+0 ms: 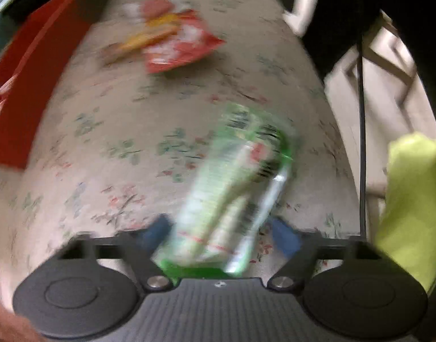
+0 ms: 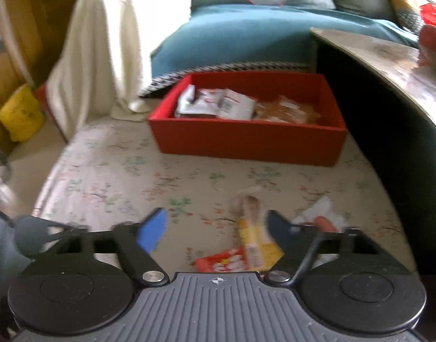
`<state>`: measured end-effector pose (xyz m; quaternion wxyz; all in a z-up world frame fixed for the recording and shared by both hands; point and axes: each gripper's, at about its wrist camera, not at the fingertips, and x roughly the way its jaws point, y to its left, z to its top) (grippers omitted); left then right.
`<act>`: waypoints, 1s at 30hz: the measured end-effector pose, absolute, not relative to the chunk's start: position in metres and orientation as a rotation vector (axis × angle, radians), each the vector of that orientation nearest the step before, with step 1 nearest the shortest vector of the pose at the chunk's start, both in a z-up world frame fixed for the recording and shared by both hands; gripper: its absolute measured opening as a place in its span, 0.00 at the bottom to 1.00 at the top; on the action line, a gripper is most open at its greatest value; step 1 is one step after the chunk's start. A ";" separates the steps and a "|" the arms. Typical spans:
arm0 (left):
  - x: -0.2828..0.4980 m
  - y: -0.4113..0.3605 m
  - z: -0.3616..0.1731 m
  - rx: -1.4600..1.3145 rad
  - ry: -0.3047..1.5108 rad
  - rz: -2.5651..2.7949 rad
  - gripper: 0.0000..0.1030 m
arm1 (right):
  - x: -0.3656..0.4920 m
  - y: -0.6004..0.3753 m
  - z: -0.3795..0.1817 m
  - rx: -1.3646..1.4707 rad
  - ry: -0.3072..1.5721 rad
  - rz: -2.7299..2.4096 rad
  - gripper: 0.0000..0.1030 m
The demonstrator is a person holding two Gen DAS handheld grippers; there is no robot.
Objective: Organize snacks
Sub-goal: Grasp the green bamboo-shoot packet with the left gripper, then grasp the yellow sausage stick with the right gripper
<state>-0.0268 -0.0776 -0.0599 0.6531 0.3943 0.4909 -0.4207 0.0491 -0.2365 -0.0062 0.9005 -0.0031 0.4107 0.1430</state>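
In the left wrist view a green and white snack packet (image 1: pixel 232 188) lies blurred on the flowered tablecloth (image 1: pixel 118 148), its lower end between the blue pads of my left gripper (image 1: pixel 220 233). The left pad meets its edge, while a thin strip of cloth shows beside the right pad, so the gripper is open. Farther off lie a red and white packet (image 1: pixel 181 45) and a yellow one (image 1: pixel 144 40). My right gripper (image 2: pixel 215 232) is open over a yellow packet (image 2: pixel 253 239) lying close to its right finger, with a red packet (image 2: pixel 223 262) just below.
A red box (image 2: pixel 246 139) (image 1: pixel 24 85) holding several packets stands at the table's far side. A white packet (image 2: pixel 320 213) lies beside the right finger. A blue sofa (image 2: pixel 246 34), a cream throw (image 2: pixel 109 45) and a yellow-green object (image 1: pixel 411 199) surround the table.
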 end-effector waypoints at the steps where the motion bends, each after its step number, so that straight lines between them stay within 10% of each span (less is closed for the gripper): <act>1: -0.025 -0.077 -0.058 0.856 1.141 -0.929 0.42 | 0.052 -0.239 -0.008 0.005 0.868 0.279 0.68; 30: 0.042 -0.017 -0.007 0.020 1.065 -0.614 0.29 | 0.149 -0.226 -0.066 -0.081 1.158 0.278 0.65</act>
